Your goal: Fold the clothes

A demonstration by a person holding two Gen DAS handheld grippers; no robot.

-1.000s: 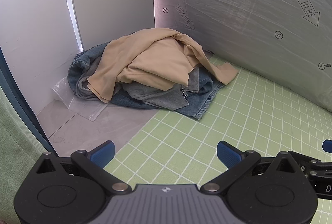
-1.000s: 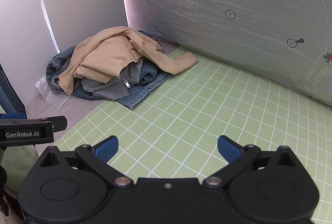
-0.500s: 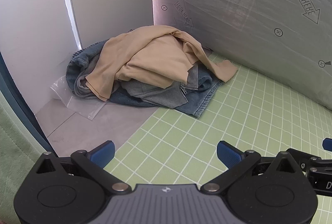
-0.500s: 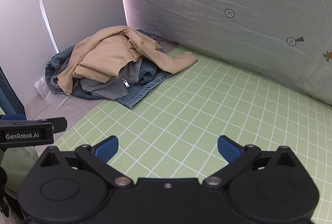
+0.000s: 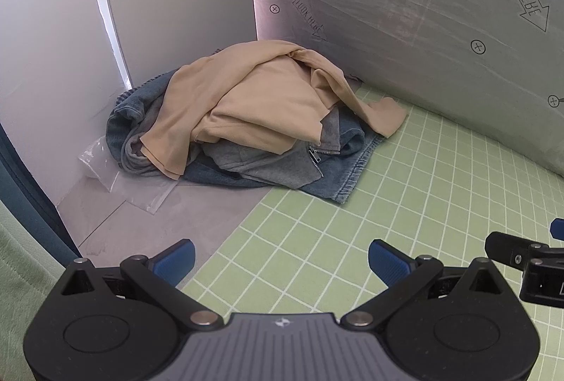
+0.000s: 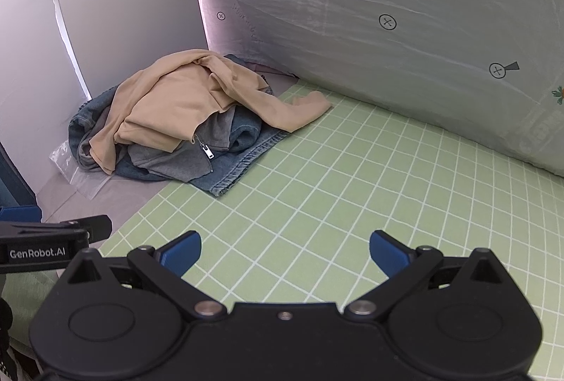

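Observation:
A heap of clothes lies in the far left corner: a beige top (image 5: 261, 99) (image 6: 176, 106) on a grey zip garment (image 5: 275, 162) (image 6: 176, 159) and blue denim (image 5: 349, 166) (image 6: 243, 152). My left gripper (image 5: 280, 263) is open and empty, hovering over the mat's edge short of the heap. My right gripper (image 6: 285, 252) is open and empty over the green mat, right of the left one. It shows at the right edge of the left wrist view (image 5: 528, 261). The left one shows at the left edge of the right wrist view (image 6: 53, 240).
A green grid mat (image 5: 405, 204) (image 6: 352, 187) covers the table, with bare grey surface (image 5: 176, 222) to its left. A clear plastic bag (image 5: 112, 176) lies under the heap. White panels and a printed plastic sheet (image 6: 387, 28) wall the back.
Both grippers have drifted slightly; the heap sits a little higher and further left in the views. Jaws stay open and the clothes have not moved.

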